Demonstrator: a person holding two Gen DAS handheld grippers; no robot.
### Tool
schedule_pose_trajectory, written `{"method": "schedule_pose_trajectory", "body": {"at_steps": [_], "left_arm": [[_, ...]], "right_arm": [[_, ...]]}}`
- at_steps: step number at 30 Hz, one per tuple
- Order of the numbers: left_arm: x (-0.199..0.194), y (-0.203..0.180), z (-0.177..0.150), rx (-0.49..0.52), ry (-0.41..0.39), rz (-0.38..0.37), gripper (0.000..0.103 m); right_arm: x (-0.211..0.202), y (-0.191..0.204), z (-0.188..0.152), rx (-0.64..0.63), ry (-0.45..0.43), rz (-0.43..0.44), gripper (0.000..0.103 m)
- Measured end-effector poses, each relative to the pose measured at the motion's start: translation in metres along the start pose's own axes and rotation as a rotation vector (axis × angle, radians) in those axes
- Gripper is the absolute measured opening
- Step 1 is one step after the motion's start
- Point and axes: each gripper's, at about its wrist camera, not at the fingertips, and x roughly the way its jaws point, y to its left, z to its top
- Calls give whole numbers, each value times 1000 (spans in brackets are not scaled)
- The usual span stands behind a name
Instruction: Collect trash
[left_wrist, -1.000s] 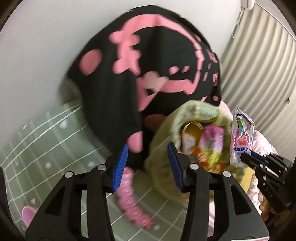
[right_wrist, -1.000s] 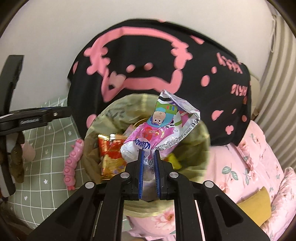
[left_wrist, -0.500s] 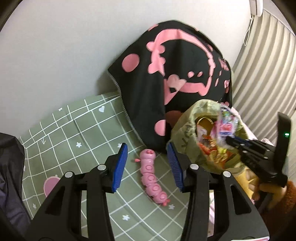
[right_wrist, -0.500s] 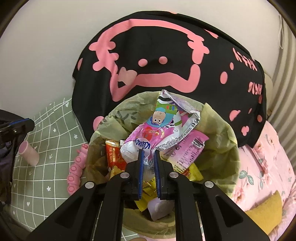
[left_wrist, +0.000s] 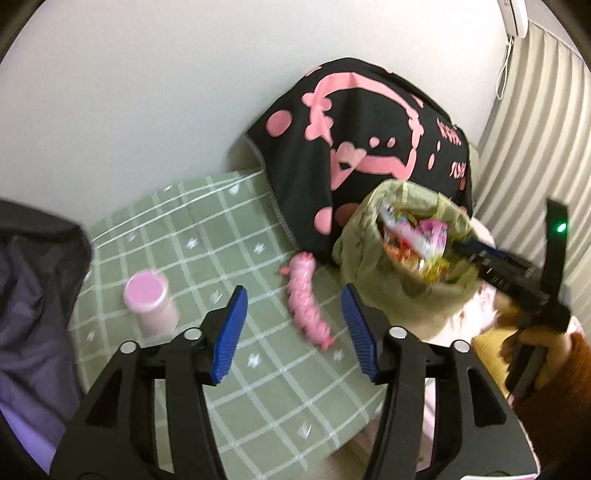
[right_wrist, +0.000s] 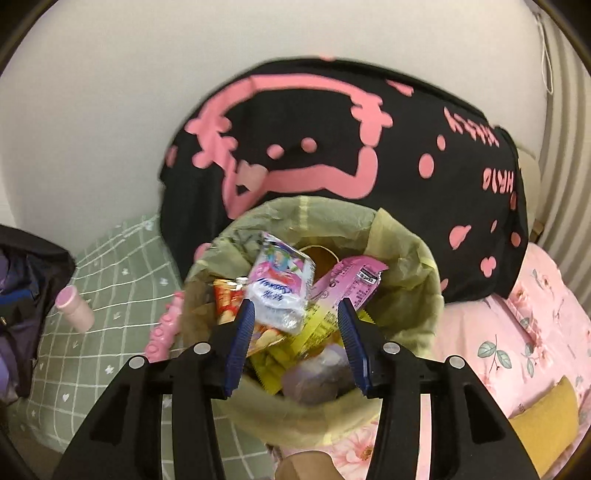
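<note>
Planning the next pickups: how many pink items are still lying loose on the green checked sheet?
2: a pink bottle standing at left, and a pink caterpillar toy lying beside the bin bag. More may be hidden.

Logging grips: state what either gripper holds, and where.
Nothing. Right gripper jaws, just opened, released the snack wrapper into the bin; left gripper is empty.

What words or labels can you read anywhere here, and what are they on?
Nothing reads cleanly.
Snack packet in the bin: blue script logo, blurred.
Pink wrapper: white label with fine print, too small.
Black cushion: pink letters at its right end, upside down and distorted, not readable.
Right gripper, open above the bin: no marking.
</note>
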Motion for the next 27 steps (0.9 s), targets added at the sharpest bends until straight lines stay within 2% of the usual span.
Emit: {"method": "schedule_pose_trajectory", "body": {"at_steps": [2, 5, 8, 13, 21, 27], "left_arm": [[-13, 1, -15, 5, 1, 28, 61], [-31, 2, -32, 13, -10, 59, 65], [-47, 4, -43, -26, -43, 123, 71], [-65, -1, -59, -18, -83, 212, 72], [-80, -18, -79, -12, -85, 203, 72], [-93, -13, -84, -70, -100, 297, 71]], "right_arm": [[-19, 7, -6, -3, -29, 22, 44], [-46, 25, -17, -10, -61, 79, 44], [-71, 50, -34, -34, -74, 117, 44], [-95, 77, -58, -24, -52, 171, 44], [-113, 90, -81, -49, -34, 156, 44], [-125, 90, -89, -44, -42, 146, 44]]}}
